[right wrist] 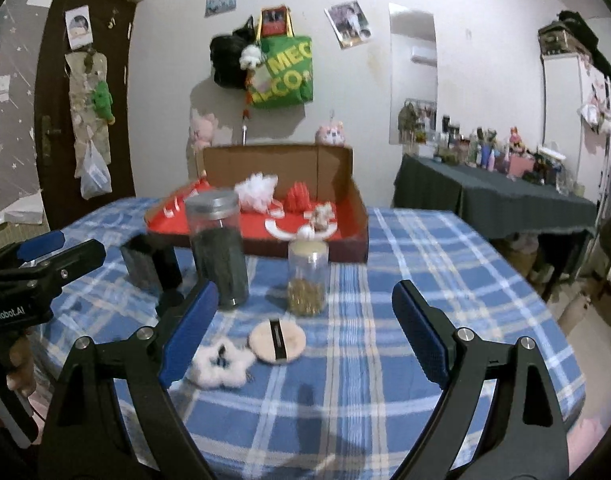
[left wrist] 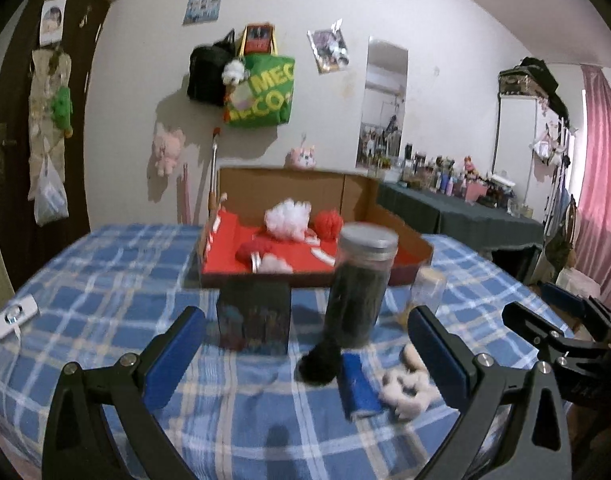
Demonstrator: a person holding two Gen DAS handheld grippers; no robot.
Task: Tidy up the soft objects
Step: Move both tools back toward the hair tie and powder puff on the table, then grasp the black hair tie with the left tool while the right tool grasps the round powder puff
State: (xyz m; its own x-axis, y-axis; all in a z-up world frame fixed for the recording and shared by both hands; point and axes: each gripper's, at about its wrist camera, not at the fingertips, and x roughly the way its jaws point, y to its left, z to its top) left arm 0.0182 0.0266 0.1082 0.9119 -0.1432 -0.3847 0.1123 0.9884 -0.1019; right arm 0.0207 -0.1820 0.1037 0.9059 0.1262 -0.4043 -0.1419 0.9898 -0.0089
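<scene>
hovering over a table draped in blue-and-white plaid cloth (right wrist: 385, 320), two black hand-held grippers with blue rubber pads face a scatter of soft things. the right gripper (right wrist: 305, 332) fills the bottom of its own view, jaws spread wide with nothing between the pads; the left gripper (left wrist: 305, 344), low in its own view, likewise stands with its jaws spread and empty.

near the lower centre of the right view lies a fluffy white scrunchie (right wrist: 219, 362), ring-shaped and furry, just beside a flat round peach powder puff (right wrist: 277, 340) crossed by a black band. in the left view a black pompom (left wrist: 319, 362) sits at lower centre, touching a small blue cylinder-shaped thing (left wrist: 359, 386) whose material is too blurred to tell.

a tall clear jar (right wrist: 217, 248) with a grey metal lid, dark matter filling its lower part, stands at centre left of the right view. to its right a smaller clear jar (right wrist: 307, 276) with a pale lid holds a layer of golden bits at the bottom. a dark rectangular box (left wrist: 254, 320) stands left of the tall jar in the left view.

behind them, mid-frame, an open cardboard box (right wrist: 337, 184) with a red lining holds a white mesh pouf (right wrist: 257, 190), a red mesh pouf (right wrist: 299, 196) and smaller white and red pieces.
</scene>
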